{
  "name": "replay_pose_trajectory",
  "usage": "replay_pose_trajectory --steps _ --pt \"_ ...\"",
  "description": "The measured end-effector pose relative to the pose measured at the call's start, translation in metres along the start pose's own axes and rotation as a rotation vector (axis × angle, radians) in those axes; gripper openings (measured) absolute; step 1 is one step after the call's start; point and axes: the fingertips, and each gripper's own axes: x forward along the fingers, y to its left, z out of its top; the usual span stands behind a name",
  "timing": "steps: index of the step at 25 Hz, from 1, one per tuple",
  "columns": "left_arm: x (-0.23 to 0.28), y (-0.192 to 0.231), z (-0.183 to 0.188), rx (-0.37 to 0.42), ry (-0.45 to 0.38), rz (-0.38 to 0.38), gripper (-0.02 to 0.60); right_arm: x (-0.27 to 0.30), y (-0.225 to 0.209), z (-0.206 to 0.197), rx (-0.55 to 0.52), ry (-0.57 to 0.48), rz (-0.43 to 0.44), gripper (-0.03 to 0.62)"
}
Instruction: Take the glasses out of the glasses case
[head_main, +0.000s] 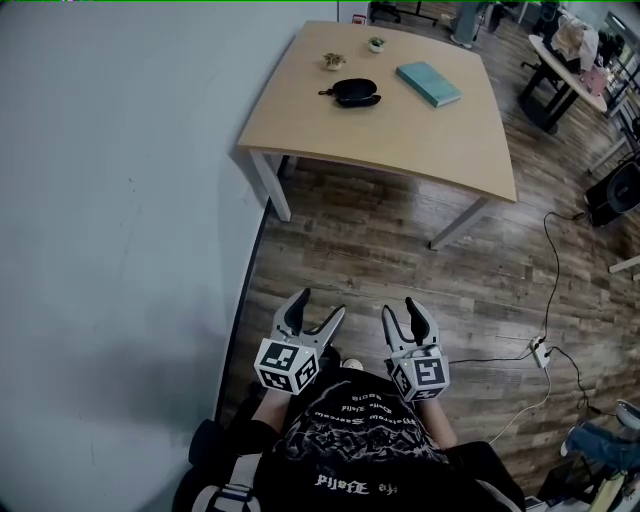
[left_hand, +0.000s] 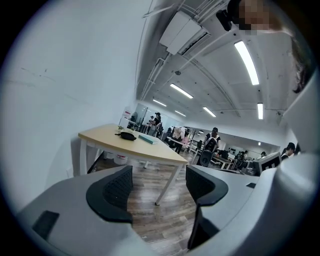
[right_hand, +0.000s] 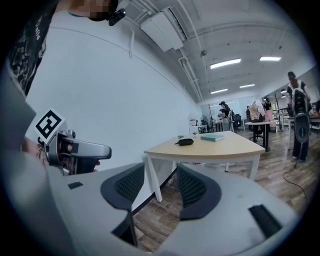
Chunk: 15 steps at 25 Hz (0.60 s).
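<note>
- The person stood on the wood floor (head_main: 400, 250), well back from the table (head_main: 400, 140), with both grippers held low in front of the torso at the bottom centre of the head view.
- The left gripper (head_main: 320, 305) sat at lower centre-left, its marker cube nearest the body and its jaws pointing up the frame toward the table, angled slightly to the right.
- In the left gripper view the left gripper (left_hand: 157, 187) had its two dark pads spread wide apart, with only floor and a table leg showing in the gap.
- The right gripper (head_main: 400, 308) sat just beside it at lower centre-right, also pointing up the frame, and the two grippers were near each other but not touching.
- In the right gripper view the right gripper (right_hand: 160, 185) likewise had its jaws standing apart, with nothing between them.
- That same view caught the left gripper's body and marker cube (right_hand: 48, 125) at the left edge, level with the right one.
- Both grippers were tipped a little below level, aimed across the floor at the table.
- The glasses case (head_main: 355, 92), black and oval, lay closed on the tabletop in the upper centre of the head view, well apart from both grippers.
- It appeared small and distant in both gripper views (left_hand: 128, 135) (right_hand: 186, 142).
- A teal book (head_main: 428, 83) lay just right of the case, and two small objects (head_main: 334, 62) sat behind it toward the far edge.
- A pale wall (head_main: 120, 200) filled the left half of the head view.
</note>
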Motion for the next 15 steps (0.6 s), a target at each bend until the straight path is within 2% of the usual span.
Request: replay_pose_trajectory --steps 8,11,15 --pt "0.012 0.025 0.011 -0.028 0.014 -0.064 0.341 0.04 0.003 0.005 -0.013 0.017 -0.001 0.213" --pt "0.015 0.041 0.017 -0.036 0.002 -0.058 0.341 0.057 0.008 0.008 -0.014 0.022 0.012 0.213" --pt "0.021 0.057 0.023 -0.009 0.01 -0.064 0.341 0.074 0.02 0.007 -0.007 0.029 0.031 0.213"
